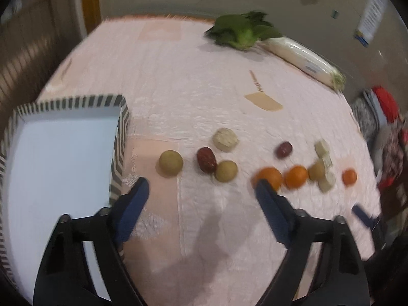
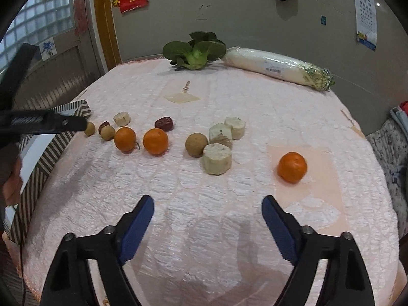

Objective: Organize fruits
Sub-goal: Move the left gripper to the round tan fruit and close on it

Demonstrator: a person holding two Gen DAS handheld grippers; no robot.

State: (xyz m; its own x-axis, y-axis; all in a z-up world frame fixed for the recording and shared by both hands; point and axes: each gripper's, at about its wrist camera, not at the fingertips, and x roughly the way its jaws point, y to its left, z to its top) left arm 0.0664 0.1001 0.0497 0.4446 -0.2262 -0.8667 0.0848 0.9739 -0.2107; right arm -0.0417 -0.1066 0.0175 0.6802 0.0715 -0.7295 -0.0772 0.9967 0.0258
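Starting at the left, we see the striped box with nothing in it, its white floor bare, sitting at the table's edge. Our left gripper hangs spread wide above the cloth, holding nothing, just short of a tan longan. It looks light, with a thin brittle shell, so we would pinch it gently across its middle.

Next comes a red date, wrinkled and slightly soft; we would take it across its short axis.

Further right lie 3 oranges, the nearest round, firm and prone to rolling.

Our right gripper is likewise spread and empty, well short of the lone orange at far right.
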